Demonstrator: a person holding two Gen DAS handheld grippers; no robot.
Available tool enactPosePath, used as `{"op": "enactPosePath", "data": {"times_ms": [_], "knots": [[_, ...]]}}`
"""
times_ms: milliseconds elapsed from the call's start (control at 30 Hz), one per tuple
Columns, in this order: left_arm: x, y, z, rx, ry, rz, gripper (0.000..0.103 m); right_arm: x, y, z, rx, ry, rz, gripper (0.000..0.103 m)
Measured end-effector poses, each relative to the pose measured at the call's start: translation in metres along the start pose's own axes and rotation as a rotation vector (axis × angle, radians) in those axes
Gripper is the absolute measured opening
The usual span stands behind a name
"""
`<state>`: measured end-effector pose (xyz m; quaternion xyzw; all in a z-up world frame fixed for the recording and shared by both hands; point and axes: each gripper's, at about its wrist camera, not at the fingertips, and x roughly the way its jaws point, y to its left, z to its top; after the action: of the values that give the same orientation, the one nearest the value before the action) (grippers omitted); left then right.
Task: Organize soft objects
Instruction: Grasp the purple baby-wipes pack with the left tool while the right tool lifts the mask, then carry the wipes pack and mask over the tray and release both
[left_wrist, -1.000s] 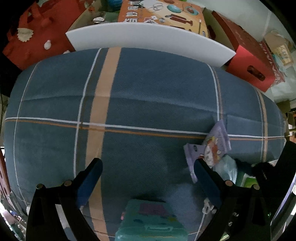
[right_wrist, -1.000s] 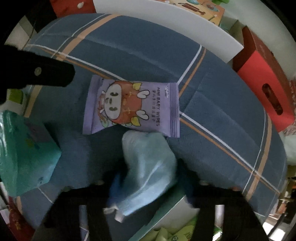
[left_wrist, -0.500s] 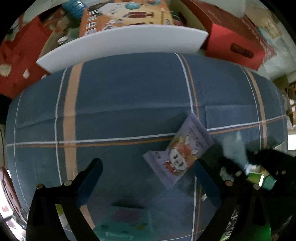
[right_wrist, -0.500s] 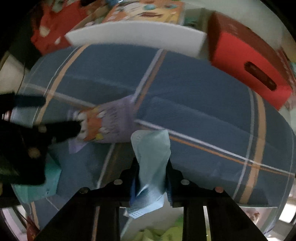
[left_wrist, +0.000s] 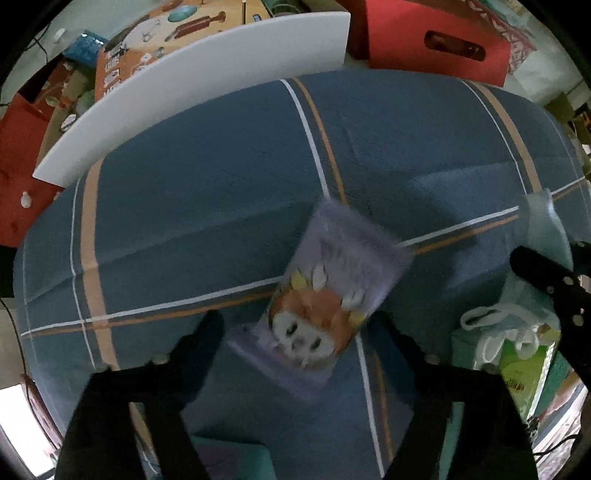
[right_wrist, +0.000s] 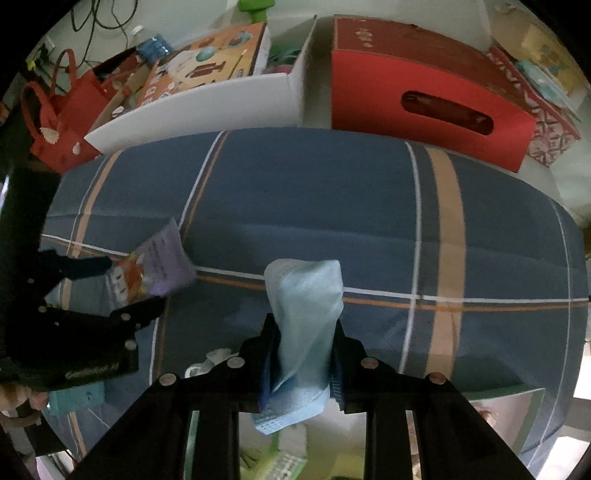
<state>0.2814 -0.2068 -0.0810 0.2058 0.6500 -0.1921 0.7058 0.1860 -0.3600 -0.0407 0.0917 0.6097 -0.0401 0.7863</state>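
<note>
Left wrist camera: mounted above its own gripper's fingers, it faces almost straight down, close to the blue cushion with orange and white stripes (left_wrist: 207, 206). Right wrist camera: mounted likewise, it is tilted slightly more forward over the same cushion. Shared field: the cushion, the purple wipes packet printed with a cartoon animal (left_wrist: 325, 295), the white foam board (left_wrist: 207, 85), and the red cardboard box with an oval slot (left_wrist: 436, 40).
</note>
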Motion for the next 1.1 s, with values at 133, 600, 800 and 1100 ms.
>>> {"op": "enactPosePath", "data": {"times_ms": [133,600,800,1100], "knots": [[-0.001,-0.001,-0.002,-0.016,-0.008,0.002,0.058,-0.015,-0.006,-0.004,0.025,-0.017,0.015,0.027],[-0.094,-0.018,-0.046,-0.065,-0.189,-0.053,0.054,-0.080,0.020,-0.031,0.017,-0.103,-0.005,0.027],[-0.129,-0.042,-0.078,-0.053,-0.195,-0.106,0.054,-0.124,0.008,-0.064,0.031,-0.115,-0.055,0.027],[-0.165,-0.086,-0.121,-0.001,-0.214,-0.153,0.055,-0.174,-0.014,-0.110,0.061,-0.127,-0.116,0.027]]}}
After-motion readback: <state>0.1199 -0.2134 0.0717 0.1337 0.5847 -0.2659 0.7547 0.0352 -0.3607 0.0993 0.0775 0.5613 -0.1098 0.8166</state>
